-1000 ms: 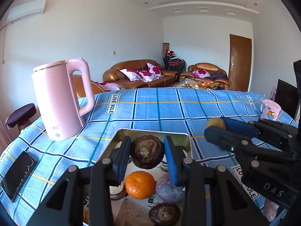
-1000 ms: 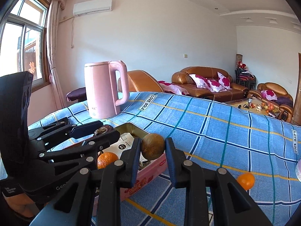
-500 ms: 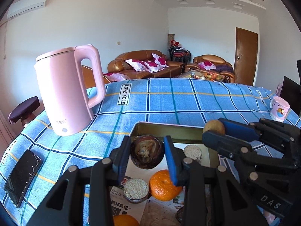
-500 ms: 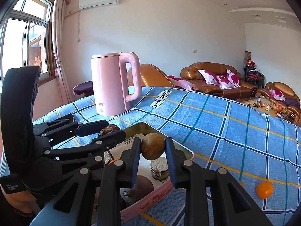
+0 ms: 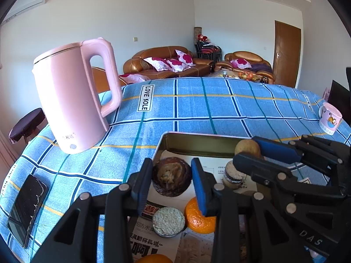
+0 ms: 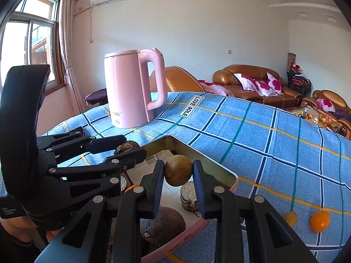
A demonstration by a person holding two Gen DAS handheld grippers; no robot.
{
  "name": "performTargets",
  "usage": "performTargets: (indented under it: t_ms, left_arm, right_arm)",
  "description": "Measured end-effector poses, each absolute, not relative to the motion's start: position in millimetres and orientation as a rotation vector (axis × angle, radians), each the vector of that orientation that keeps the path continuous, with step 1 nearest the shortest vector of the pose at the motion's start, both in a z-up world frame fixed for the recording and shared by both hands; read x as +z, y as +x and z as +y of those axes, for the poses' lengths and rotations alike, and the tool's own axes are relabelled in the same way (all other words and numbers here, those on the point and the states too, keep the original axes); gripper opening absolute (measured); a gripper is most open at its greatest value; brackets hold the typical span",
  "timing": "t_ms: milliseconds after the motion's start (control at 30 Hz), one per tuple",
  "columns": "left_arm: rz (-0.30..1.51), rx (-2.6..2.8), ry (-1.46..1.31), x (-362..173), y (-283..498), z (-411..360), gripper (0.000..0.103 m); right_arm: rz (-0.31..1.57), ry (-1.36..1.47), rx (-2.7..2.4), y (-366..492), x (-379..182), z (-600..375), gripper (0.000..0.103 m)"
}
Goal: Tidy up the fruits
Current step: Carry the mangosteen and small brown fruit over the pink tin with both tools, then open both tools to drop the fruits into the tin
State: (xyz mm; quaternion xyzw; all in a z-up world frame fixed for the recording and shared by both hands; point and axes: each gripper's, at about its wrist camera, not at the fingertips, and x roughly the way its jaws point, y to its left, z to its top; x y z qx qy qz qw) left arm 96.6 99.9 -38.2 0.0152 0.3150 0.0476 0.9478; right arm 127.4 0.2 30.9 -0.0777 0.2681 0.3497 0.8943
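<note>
Left wrist view: two small fruits held over open tin box [image 5: 197,146], one in each claw.

Left claw [image 5: 171,180] clamped on dark wrinkled fruit [image 5: 171,178], right claw [image 6: 178,175] on tan round fruit [image 6: 178,173]; both light, likely soft-skinned, best pinched gently across the middle. Inside: orange [image 5: 197,219], small jars. Pink kettle [image 5: 74,107], phone [image 5: 26,208] nearby; loose orange fruit [image 6: 319,221] on surface [image 6: 263,135].

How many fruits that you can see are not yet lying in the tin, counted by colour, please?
Dark brown fruit: 1, in the left gripper
Tan fruit: 1, in the right gripper
Orange fruit: 1, on the tablecloth
Yellowish fruit: 1, on the tablecloth
Total: 4
</note>
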Motion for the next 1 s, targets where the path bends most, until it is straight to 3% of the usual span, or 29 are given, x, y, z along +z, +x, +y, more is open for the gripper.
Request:
performTargets:
  t_ms: [1000]
  left_arm:
    - [0.748,0.128,0.116,-46.7,114.4,98.5,0.041]
  right_arm:
    - [0.67,-0.159,0.749,153.3,14.6,11.6,0.029]
